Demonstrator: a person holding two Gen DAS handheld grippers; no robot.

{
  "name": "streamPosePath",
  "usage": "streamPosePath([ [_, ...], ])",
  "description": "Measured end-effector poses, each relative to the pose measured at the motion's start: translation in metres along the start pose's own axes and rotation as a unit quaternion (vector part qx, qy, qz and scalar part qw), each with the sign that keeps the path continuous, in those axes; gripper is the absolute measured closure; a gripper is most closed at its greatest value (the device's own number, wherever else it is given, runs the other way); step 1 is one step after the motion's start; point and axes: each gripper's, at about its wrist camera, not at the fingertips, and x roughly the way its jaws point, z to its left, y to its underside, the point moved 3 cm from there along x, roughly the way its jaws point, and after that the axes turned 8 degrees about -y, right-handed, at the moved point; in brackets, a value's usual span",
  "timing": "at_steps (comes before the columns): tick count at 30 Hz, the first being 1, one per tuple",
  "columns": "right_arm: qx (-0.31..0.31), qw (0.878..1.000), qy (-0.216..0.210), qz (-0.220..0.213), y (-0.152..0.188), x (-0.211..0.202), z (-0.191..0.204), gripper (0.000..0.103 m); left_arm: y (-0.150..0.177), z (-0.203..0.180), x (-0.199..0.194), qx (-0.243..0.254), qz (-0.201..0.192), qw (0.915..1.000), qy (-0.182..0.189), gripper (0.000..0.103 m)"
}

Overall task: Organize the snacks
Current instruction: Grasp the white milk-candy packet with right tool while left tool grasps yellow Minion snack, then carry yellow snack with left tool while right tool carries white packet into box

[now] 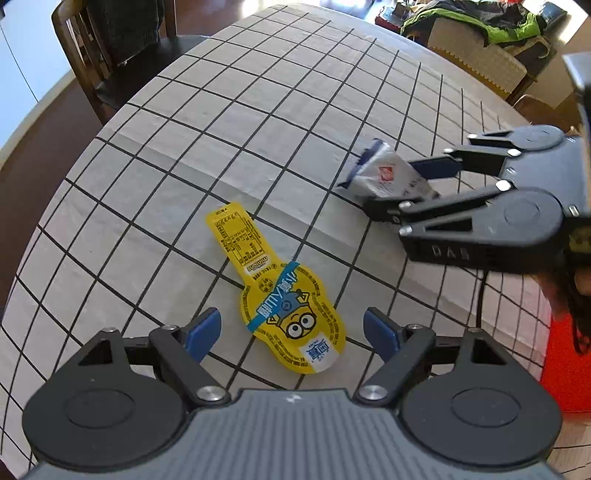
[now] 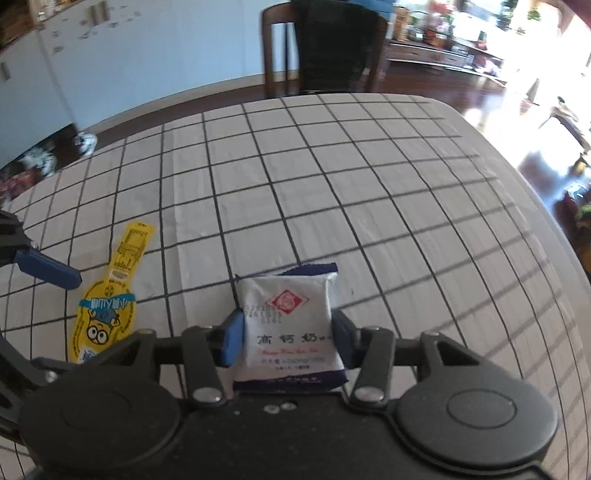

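Two snacks we had: our right gripper [image 2: 287, 341] clenched the soft, light white packet [image 2: 290, 326] at mid-sides, and our left gripper [image 1: 291, 334] hung released over the thin yellow pouch [image 1: 284, 295].

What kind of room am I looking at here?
Most likely a home dining room: a table with a white, black-gridded tablecloth, a dark wooden dining chair beside it, and a sofa piled with clothes beyond, on dark wood flooring.
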Motion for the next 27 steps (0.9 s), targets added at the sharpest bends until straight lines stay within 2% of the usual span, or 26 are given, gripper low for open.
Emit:
streamPosePath([
  [3, 0.025, 0.999, 0.030, 0.003, 0.008, -0.004, 0.008, 0.056, 0.000, -0.002, 0.003, -0.003, 0.001, 0.9999, -0.010, 0.019],
  [8, 0.088, 0.995, 0.056, -0.002, 0.025, -0.018, 0.013, 0.057, -0.001, -0.009, 0.006, 0.001, -0.001, 0.9995, -0.032, 0.021],
  [16, 0.177, 0.982, 0.064, -0.036, 0.062, -0.054, 0.018, 0.057, 0.004, -0.013, -0.001, 0.005, -0.019, 0.9983, -0.055, 0.041],
  [22, 0.223, 0.971, 0.060, -0.065, 0.090, -0.086, 0.038, 0.058, 0.005, -0.008, -0.002, 0.004, -0.018, 0.9986, -0.050, 0.041],
  [27, 0.255, 0.961, 0.067, -0.084, 0.116, -0.112, 0.057, 0.058, 0.011, 0.005, -0.005, -0.012, -0.007, 0.9994, -0.033, 0.042],
])
